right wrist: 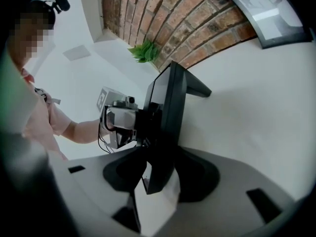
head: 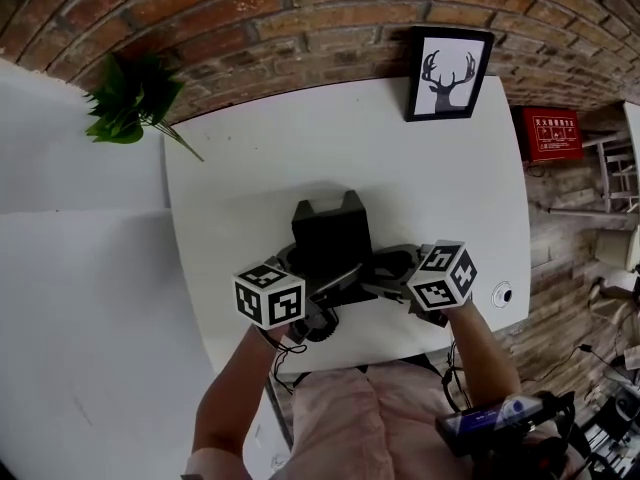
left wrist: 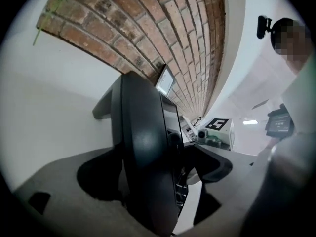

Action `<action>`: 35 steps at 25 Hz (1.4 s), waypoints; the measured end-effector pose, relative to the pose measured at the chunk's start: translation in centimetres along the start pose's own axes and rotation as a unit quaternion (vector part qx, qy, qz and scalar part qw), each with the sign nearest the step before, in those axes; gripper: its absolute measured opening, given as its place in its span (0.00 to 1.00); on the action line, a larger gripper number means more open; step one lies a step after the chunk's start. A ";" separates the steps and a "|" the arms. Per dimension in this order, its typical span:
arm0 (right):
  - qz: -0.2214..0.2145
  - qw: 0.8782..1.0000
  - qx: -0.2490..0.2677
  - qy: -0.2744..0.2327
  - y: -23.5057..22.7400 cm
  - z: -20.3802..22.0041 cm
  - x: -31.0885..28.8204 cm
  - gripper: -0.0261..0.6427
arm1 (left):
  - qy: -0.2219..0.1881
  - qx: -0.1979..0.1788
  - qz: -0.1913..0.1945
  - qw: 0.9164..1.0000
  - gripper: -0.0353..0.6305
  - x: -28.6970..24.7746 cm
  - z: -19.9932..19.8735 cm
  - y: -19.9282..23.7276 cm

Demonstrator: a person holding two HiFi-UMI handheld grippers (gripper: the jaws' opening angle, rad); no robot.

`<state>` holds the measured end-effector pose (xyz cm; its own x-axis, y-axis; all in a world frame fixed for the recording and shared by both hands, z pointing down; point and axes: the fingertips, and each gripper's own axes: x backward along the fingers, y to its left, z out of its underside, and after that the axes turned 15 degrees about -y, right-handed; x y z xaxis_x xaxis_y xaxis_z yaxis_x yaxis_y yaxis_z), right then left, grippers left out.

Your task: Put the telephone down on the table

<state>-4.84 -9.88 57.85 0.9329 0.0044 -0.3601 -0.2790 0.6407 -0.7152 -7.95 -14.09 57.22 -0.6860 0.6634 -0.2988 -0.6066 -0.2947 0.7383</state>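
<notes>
A black desk telephone (head: pixel 330 238) stands tilted over the near part of the white table (head: pixel 250 168), its far foot (right wrist: pixel 195 88) down on the tabletop. My left gripper (head: pixel 322 286) is at the phone's left side. In the left gripper view the phone body (left wrist: pixel 143 132) lies between its jaws (left wrist: pixel 153 177), which stand wide with a gap on the keypad side. My right gripper (head: pixel 388 273) is at the phone's right side. Its pads (right wrist: pixel 160 174) pinch the phone's near edge (right wrist: pixel 168 117). Across the phone, each gripper sees the other: the right one (left wrist: pixel 212 132) and the left one (right wrist: pixel 121 122).
A framed deer picture (head: pixel 447 73) leans on the brick wall at the table's back right. A green plant (head: pixel 130 98) hangs over the back left corner. A round cable hole (head: pixel 501 294) sits near the right edge. The front edge is just under my hands.
</notes>
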 end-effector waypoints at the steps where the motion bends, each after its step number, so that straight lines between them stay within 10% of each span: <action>1: 0.000 1.000 0.000 0.000 0.0 0.0 0.0 0.31 | -0.002 -0.006 -0.011 1.000 0.74 0.3 -0.1 0.3; 12: 0.022 1.000 0.020 -0.008 -0.1 -0.6 -0.1 0.37 | -0.062 -0.033 -0.080 0.994 0.75 5.6 -1.8 -0.2; 20: 0.048 0.993 0.070 -0.087 2.1 -6.0 4.1 0.44 | -0.166 -0.126 -0.120 0.971 0.75 11.1 -7.1 -5.5; 26: 0.079 0.953 0.228 -0.184 9.0 -15.5 7.6 0.36 | -0.304 -0.237 -0.124 0.914 0.47 13.3 -16.2 -14.4; 35: 0.112 0.838 0.393 -0.361 20.3 -24.5 12.7 0.05 | -0.422 -0.385 -0.204 0.795 0.06 16.4 -24.0 -23.3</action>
<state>-4.21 -15.62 24.03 0.8510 0.4737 0.2269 -0.4939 0.8687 0.0388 -14.69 -12.86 20.64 -0.0519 0.9411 0.3340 -0.9985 -0.0539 -0.0032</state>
